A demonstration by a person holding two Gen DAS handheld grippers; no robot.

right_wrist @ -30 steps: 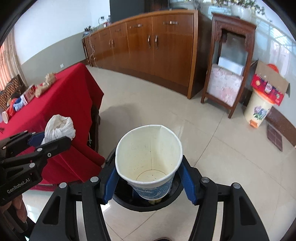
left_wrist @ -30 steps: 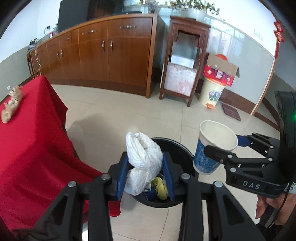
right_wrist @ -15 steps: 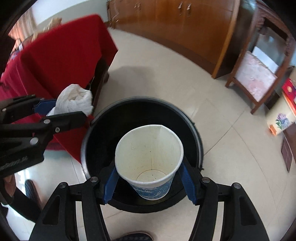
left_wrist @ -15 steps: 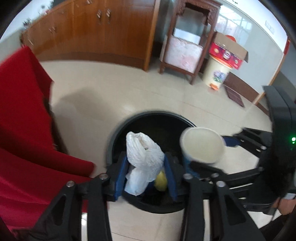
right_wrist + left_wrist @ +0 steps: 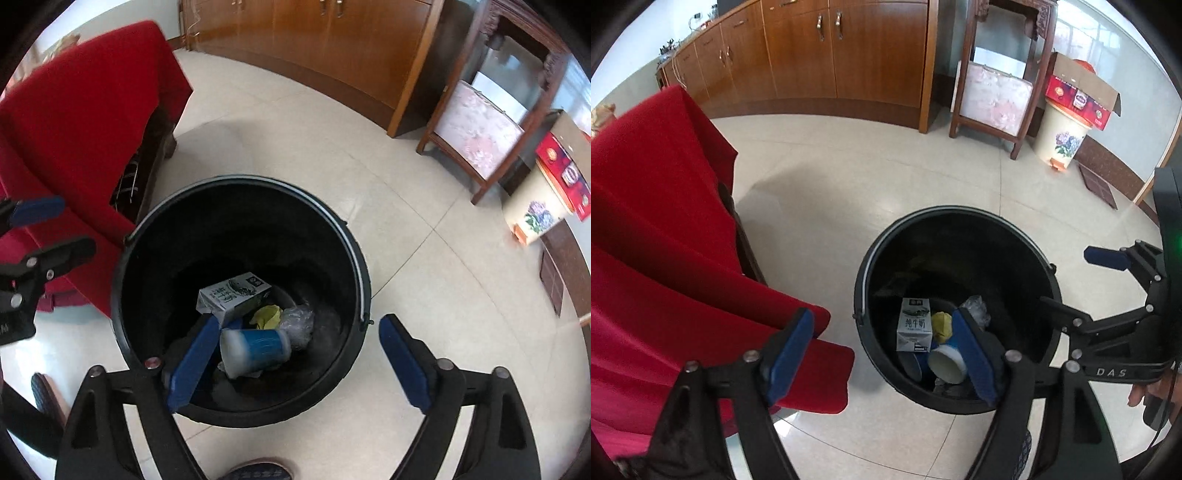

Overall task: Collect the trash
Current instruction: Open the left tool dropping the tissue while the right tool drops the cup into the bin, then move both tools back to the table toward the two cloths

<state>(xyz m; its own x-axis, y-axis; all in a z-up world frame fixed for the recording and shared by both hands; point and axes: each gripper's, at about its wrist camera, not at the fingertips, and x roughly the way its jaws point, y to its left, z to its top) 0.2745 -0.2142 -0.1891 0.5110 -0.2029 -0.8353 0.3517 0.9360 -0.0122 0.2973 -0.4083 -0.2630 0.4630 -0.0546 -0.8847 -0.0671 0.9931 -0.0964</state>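
A black bucket (image 5: 945,212) (image 5: 240,179) stands on the tiled floor below both grippers. Inside lie a blue-patterned paper cup (image 5: 258,350) (image 5: 947,363) on its side, a milk carton (image 5: 914,325) (image 5: 232,295), a yellow scrap (image 5: 266,317) and crumpled clear plastic (image 5: 297,321). My left gripper (image 5: 882,354) hovers over the bucket's left rim, jaws opening, nothing between them. My right gripper (image 5: 299,362) hangs over the bucket's near side, jaws opening too, nothing between them. The white bag is not clearly visible.
A table draped in red cloth (image 5: 665,221) (image 5: 85,110) stands close to the bucket's left. A wooden cabinet (image 5: 849,55), a wooden stand (image 5: 997,96) and a floral bin (image 5: 1060,140) under a cardboard box line the far wall. A person's shoe (image 5: 258,470) is near the bucket.
Both grippers dropped towards the bucket and opened. The white bag left the left gripper's jaws and the paper cup left the right gripper's; the cup now lies in the bucket.
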